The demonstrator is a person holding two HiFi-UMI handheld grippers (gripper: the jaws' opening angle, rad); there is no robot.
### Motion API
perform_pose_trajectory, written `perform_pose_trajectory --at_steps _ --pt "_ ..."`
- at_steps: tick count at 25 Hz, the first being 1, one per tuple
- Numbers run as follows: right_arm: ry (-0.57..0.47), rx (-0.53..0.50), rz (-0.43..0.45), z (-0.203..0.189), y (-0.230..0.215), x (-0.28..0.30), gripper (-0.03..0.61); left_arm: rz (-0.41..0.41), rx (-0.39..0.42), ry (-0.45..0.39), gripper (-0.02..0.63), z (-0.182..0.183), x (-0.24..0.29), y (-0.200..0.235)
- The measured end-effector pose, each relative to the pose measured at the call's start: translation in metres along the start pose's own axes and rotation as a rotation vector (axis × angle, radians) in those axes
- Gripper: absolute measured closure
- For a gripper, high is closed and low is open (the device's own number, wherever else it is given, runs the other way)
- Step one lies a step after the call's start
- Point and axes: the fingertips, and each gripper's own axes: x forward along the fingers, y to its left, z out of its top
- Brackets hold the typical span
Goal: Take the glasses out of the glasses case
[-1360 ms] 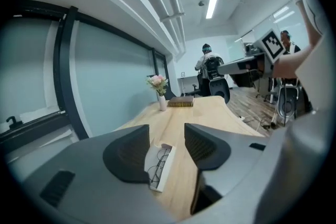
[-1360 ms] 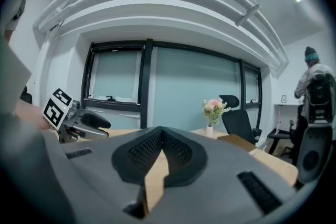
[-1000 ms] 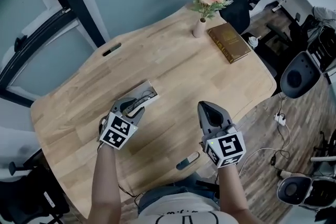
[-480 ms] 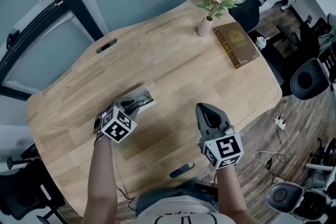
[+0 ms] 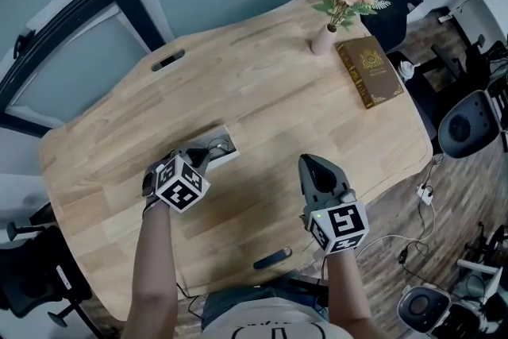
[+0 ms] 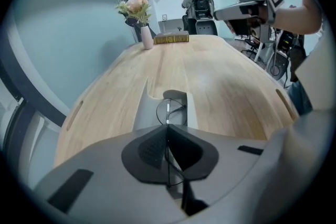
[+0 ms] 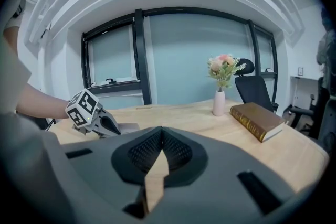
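Observation:
A grey glasses case (image 5: 227,148) lies open on the wooden table, with thin wire-rimmed glasses (image 6: 170,109) inside it. My left gripper (image 5: 201,158) points steeply down into the case (image 6: 155,105). Its jaws are closing tight, and the pads pinch the thin wire of the glasses; the left gripper (image 6: 168,138) shows the wire running between them. To the right, my right gripper (image 5: 316,163) hovers over bare table, shut on nothing. In the right gripper view the right gripper (image 7: 161,136) has its tips together, and the left gripper (image 7: 108,126) sits far left.
A vase of pink flowers (image 5: 327,34) and a brown book (image 5: 371,72) stand at the table's far right corner. Dark slots (image 5: 167,59) are cut in the tabletop near its edges. Office chairs (image 5: 467,121) stand on the floor to the right.
My left gripper dropped down into the case and its jaws closed on the glasses. The right gripper sank slightly and stayed shut.

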Motion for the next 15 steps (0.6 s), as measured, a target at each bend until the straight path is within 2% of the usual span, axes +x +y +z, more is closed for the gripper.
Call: perform_pose_trajectory --at_steps 7,15 --pt "-0.04 -0.022 -0.02 0.02 0.008 -0.017 0.566 0.04 0.022 -0.048 0.591 0.017 -0.024 -0.001" --pt "-0.109 -0.064 -0.056 0.042 0.027 -0.054 0.566 0.122 0.071 -0.124 0.591 0.037 -0.068 0.001"
